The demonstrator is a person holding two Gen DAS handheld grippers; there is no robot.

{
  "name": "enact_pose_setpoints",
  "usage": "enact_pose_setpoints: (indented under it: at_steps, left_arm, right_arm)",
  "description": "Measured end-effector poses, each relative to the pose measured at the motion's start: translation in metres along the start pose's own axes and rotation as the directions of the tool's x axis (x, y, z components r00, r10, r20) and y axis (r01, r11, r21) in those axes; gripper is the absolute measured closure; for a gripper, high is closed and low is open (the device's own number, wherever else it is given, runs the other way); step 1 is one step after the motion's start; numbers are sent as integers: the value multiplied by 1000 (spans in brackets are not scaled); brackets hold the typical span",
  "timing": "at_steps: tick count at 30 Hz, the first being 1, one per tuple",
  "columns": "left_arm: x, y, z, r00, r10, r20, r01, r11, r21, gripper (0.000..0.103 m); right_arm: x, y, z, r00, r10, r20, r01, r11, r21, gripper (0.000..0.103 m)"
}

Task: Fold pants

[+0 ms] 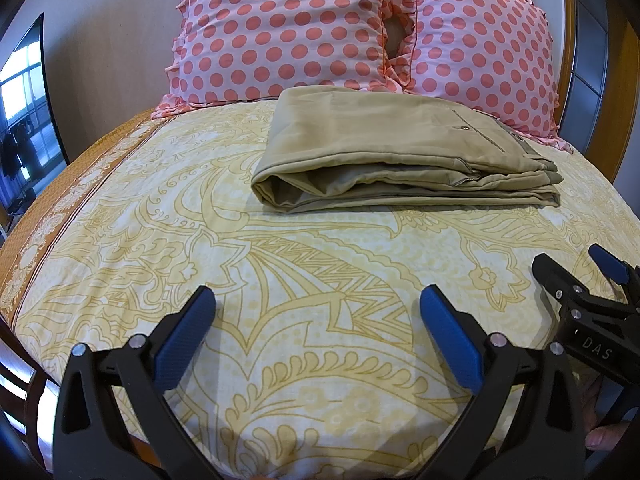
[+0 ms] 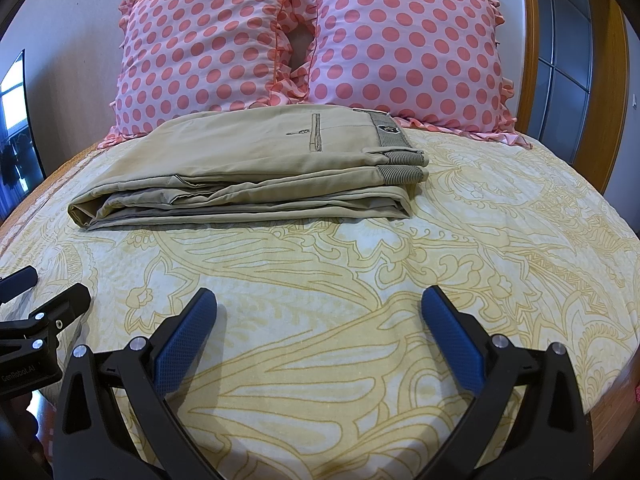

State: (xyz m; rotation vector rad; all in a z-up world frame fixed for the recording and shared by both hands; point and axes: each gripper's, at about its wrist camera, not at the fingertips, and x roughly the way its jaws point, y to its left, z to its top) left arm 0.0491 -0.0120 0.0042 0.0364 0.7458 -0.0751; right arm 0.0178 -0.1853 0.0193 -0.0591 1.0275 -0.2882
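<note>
Khaki pants (image 1: pixel 400 152) lie folded in a flat stack on the bed, just in front of the pillows; they also show in the right wrist view (image 2: pixel 248 172) with the waistband and a back pocket on top at the right. My left gripper (image 1: pixel 318 300) is open and empty, hovering over the bedspread well short of the pants. My right gripper (image 2: pixel 320 300) is open and empty too, equally far back. Each gripper shows at the edge of the other's view: the right gripper (image 1: pixel 576 268) and the left gripper (image 2: pixel 44 284).
The bed carries a yellow patterned bedspread (image 1: pixel 280 280). Two pink polka-dot pillows (image 1: pixel 280 28) (image 2: pixel 404 40) lean against the wooden headboard (image 2: pixel 532 40). A dark screen (image 1: pixel 24 120) stands by the wall at the left. The bed's left edge (image 1: pixel 24 248) drops off.
</note>
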Motion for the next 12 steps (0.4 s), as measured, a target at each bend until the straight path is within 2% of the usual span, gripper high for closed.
enact_pose_setpoints:
  at_steps: [12]
  left_arm:
    - [0,0,0,1000,1,0,-1,1000,3,2]
  right_arm:
    - [0,0,0,1000,1,0,-1,1000,0,1]
